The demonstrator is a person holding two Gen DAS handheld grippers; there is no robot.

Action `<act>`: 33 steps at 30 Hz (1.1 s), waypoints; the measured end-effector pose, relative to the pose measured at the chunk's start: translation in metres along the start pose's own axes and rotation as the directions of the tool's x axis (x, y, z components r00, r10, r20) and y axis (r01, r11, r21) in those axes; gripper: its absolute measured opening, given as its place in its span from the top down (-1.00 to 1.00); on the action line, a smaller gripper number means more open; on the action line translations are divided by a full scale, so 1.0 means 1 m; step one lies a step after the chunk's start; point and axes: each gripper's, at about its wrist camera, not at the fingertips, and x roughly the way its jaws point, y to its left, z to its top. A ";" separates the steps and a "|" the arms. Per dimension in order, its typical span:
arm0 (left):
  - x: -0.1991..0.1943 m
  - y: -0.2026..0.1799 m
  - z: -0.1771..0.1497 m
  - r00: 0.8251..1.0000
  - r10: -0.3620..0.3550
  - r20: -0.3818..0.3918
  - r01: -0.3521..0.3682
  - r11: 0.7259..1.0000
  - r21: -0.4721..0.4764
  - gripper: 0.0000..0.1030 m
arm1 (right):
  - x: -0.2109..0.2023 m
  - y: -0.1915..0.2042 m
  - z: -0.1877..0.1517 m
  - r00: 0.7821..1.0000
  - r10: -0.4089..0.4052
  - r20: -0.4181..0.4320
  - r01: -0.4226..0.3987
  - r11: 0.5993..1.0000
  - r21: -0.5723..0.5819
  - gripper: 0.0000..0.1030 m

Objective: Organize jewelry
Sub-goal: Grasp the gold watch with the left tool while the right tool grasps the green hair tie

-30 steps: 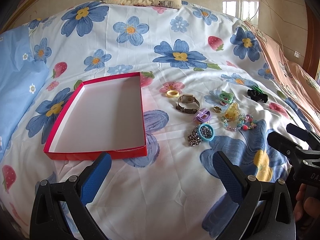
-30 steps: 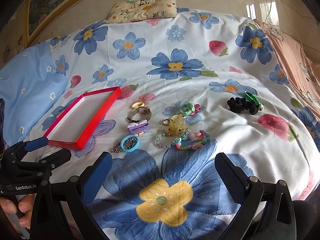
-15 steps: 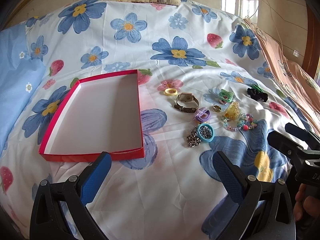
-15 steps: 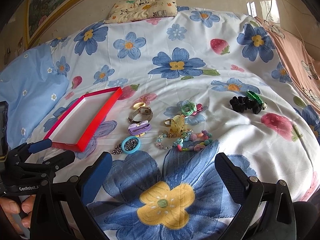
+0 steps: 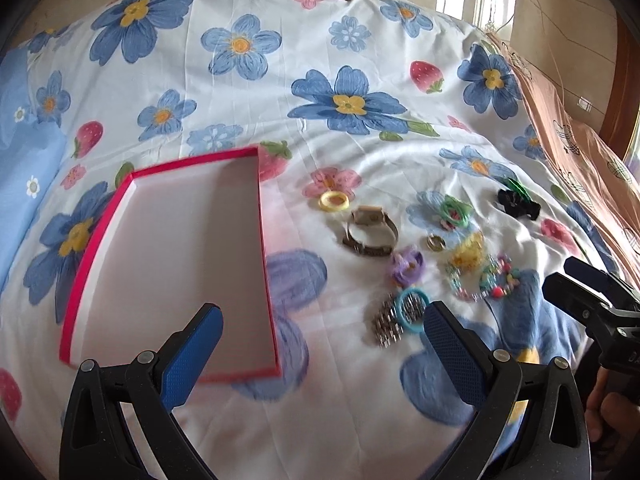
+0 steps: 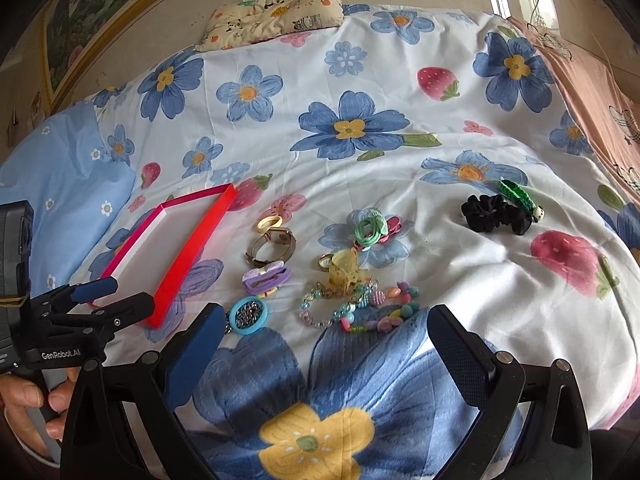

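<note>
2 grippers wide, unloaded | red tray (image 5: 168,264) empty; chain (image 5: 386,322) blurred

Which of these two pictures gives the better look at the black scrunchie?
The right wrist view. There the black scrunchie lies in sharp focus, its ruffled folds clear, with a green clip touching its far side. In the left wrist view the scrunchie is smaller, near the right edge and slightly blurred, so its folds hardly show.

bare quilt (image 6: 460,280) lies between the black scrunchie (image 6: 496,213) and the crowded trinkets; the red tray (image 5: 168,264) holds nothing.
</note>
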 end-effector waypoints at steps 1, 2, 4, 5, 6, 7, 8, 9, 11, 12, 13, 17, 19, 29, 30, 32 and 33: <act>0.003 -0.001 0.004 1.000 0.006 0.001 -0.006 1.000 0.007 -0.96 | 0.003 -0.002 0.004 1.000 0.010 -0.004 -0.010 1.000 0.007 -0.92; 0.007 -0.002 0.008 1.000 0.014 0.003 -0.014 1.000 0.015 -0.95 | 0.005 -0.004 0.006 1.000 0.015 -0.008 -0.015 1.000 0.012 -0.87; 0.016 -0.005 0.017 1.000 0.024 -0.003 -0.024 0.999 0.029 -0.87 | 0.012 -0.006 0.012 1.000 0.018 -0.021 -0.018 1.000 0.019 -0.81; 0.021 -0.006 0.021 1.000 0.026 -0.010 -0.026 0.999 0.036 -0.85 | 0.017 -0.009 0.016 0.999 0.023 -0.031 -0.022 0.999 0.027 -0.76; 0.026 -0.008 0.025 1.000 0.028 -0.013 -0.027 0.999 0.044 -0.82 | 0.020 -0.011 0.019 0.999 0.029 -0.038 -0.027 0.999 0.034 -0.73; 0.030 -0.009 0.029 0.999 0.030 -0.015 -0.029 0.998 0.050 -0.78 | 0.025 -0.014 0.023 0.998 0.033 -0.045 -0.031 0.999 0.041 -0.67; 0.036 -0.011 0.033 0.999 0.033 -0.022 -0.032 0.998 0.057 -0.75 | 0.030 -0.017 0.027 0.998 0.032 -0.053 -0.030 0.998 0.047 -0.60; 0.042 -0.012 0.037 0.999 0.032 -0.027 -0.031 0.998 0.063 -0.71 | 0.033 -0.018 0.030 0.998 0.029 -0.058 -0.026 0.998 0.050 -0.58; 0.054 -0.012 0.046 0.999 0.031 -0.038 -0.028 0.997 0.067 -0.68 | 0.042 -0.024 0.037 0.997 0.023 -0.068 -0.019 0.998 0.060 -0.38; 0.061 -0.013 0.051 0.998 0.029 -0.047 -0.026 0.997 0.067 -0.65 | 0.046 -0.026 0.040 0.997 0.019 -0.075 -0.014 0.998 0.064 -0.32; 0.067 -0.012 0.056 0.998 0.026 -0.056 -0.022 0.998 0.065 -0.61 | 0.051 -0.029 0.044 0.996 0.014 -0.083 -0.009 0.998 0.067 -0.22; 0.094 -0.012 0.071 0.995 0.020 -0.098 -0.014 0.998 0.061 -0.56 | 0.070 -0.033 0.057 0.994 -0.013 -0.106 0.019 0.998 0.053 0.04; 0.106 -0.014 0.077 0.993 0.020 -0.116 -0.012 0.998 0.066 -0.46 | 0.081 -0.035 0.061 0.992 -0.023 -0.123 0.029 0.998 0.047 0.13; 0.171 -0.018 0.090 0.972 0.004 -0.233 0.012 0.998 0.069 -0.19 | 0.121 -0.041 0.071 0.980 -0.059 -0.191 0.062 0.998 0.009 0.33; 0.178 -0.018 0.091 0.970 0.008 -0.245 0.011 0.997 0.073 -0.19 | 0.125 -0.042 0.071 0.978 -0.063 -0.200 0.066 0.998 0.006 0.36; 0.187 -0.019 0.090 0.964 0.007 -0.265 0.013 0.997 0.073 -0.11 | 0.132 -0.042 0.071 0.973 -0.078 -0.216 0.079 0.997 -0.008 0.45; 0.191 -0.020 0.090 0.961 0.005 -0.276 0.016 0.997 0.073 -0.03 | 0.136 -0.042 0.070 0.971 -0.084 -0.226 0.083 0.996 -0.013 0.47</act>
